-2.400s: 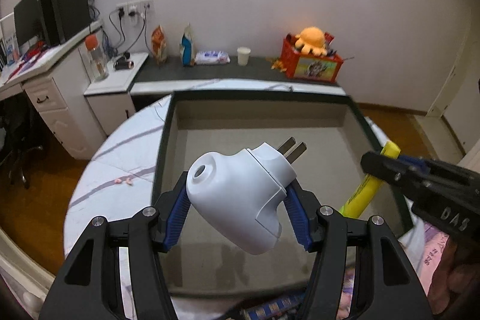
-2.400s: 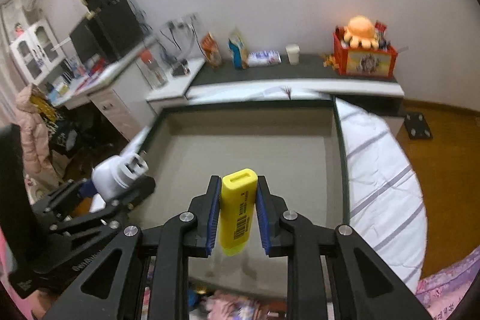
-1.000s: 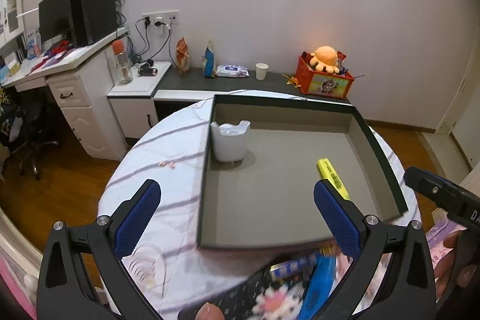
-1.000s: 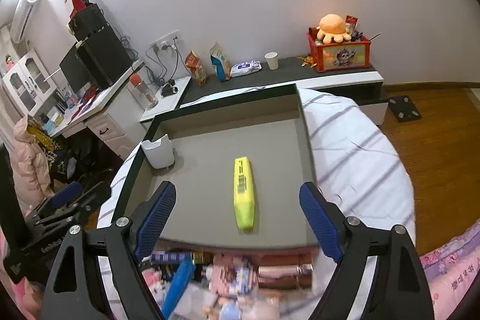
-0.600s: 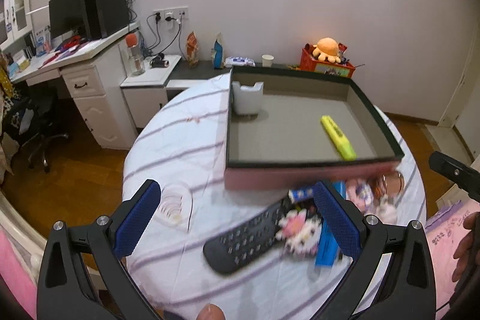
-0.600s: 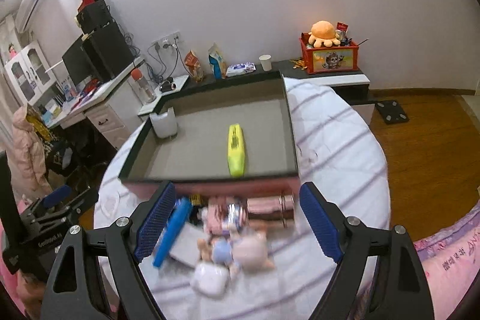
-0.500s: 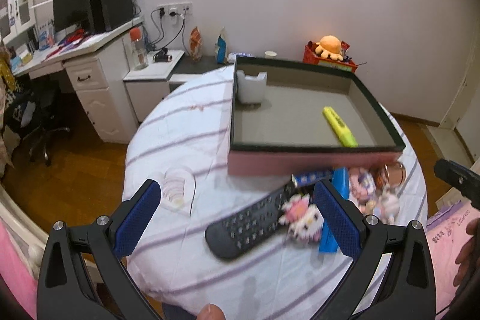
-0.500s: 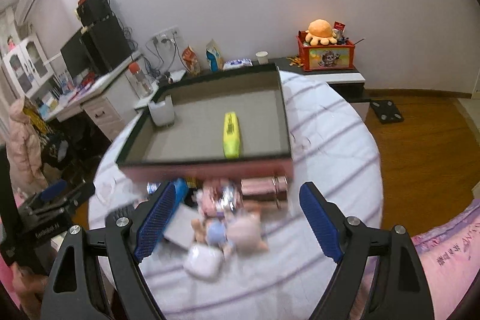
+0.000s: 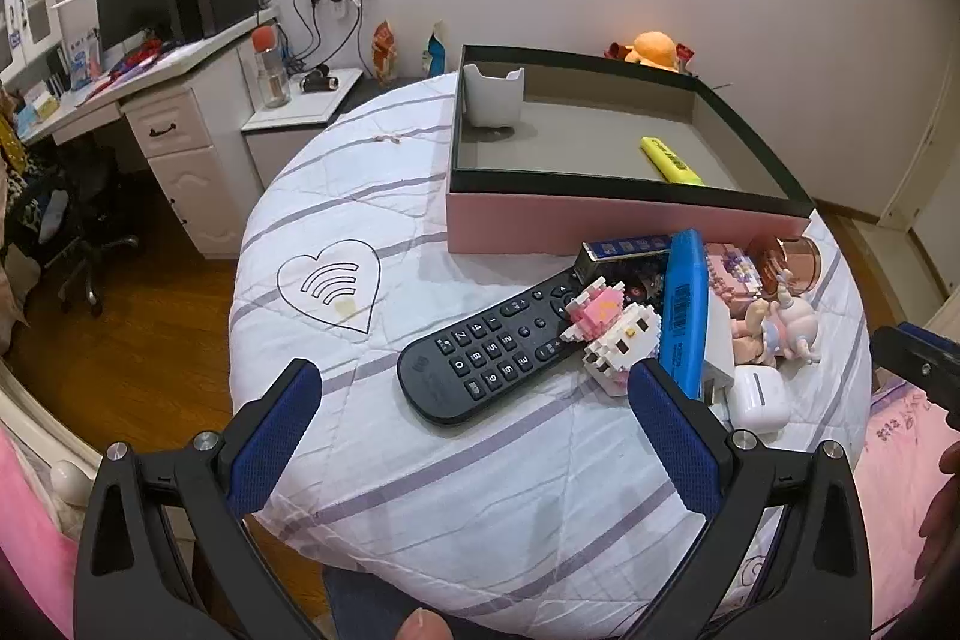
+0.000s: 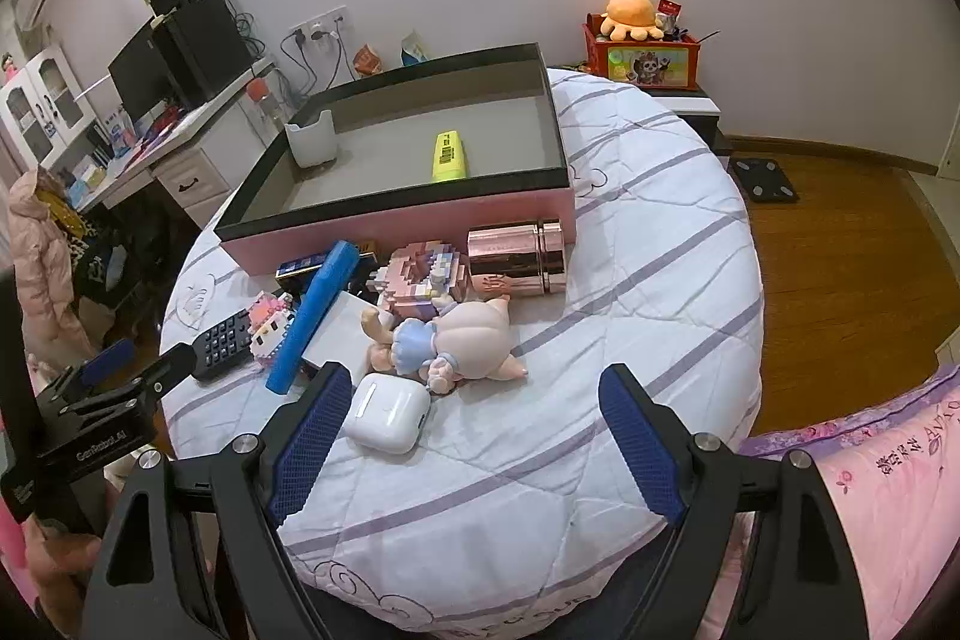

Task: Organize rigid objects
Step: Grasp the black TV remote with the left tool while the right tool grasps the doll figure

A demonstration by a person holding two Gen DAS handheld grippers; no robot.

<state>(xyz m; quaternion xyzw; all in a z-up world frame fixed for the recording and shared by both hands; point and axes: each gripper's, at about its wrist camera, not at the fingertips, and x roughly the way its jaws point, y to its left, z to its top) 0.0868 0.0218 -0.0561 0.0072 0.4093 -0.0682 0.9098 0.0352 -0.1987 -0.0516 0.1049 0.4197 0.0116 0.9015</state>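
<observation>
Inside the pink-walled tray (image 10: pixel 420 214), the yellow highlighter (image 10: pixel 449 155) lies flat toward the near right, and the white plug adapter (image 10: pixel 312 141) stands in the far left corner. Just in front of the tray's near wall sits a jumble: a black remote control (image 9: pixel 498 346), a blue highlighter (image 9: pixel 684 310), a pink-and-white block figure (image 9: pixel 612 334), a rose-gold cylinder (image 10: pixel 519 256), a pig doll (image 10: pixel 462 334) and a white earbud case (image 10: pixel 389 412). All of it rests on a round table (image 10: pixel 630 280) under a white quilted cover with lavender stripes. Beyond are a white desk (image 9: pixel 174 124) with a monitor (image 9: pixel 129 4), a wood floor and a red box with an orange plush (image 10: pixel 631 10) on top. The left gripper (image 9: pixel 474 430) and right gripper (image 10: pixel 474 436) both stand wide apart and empty, now well back above the table's near edge; 2.4 s ago each clamped its item over the tray.
</observation>
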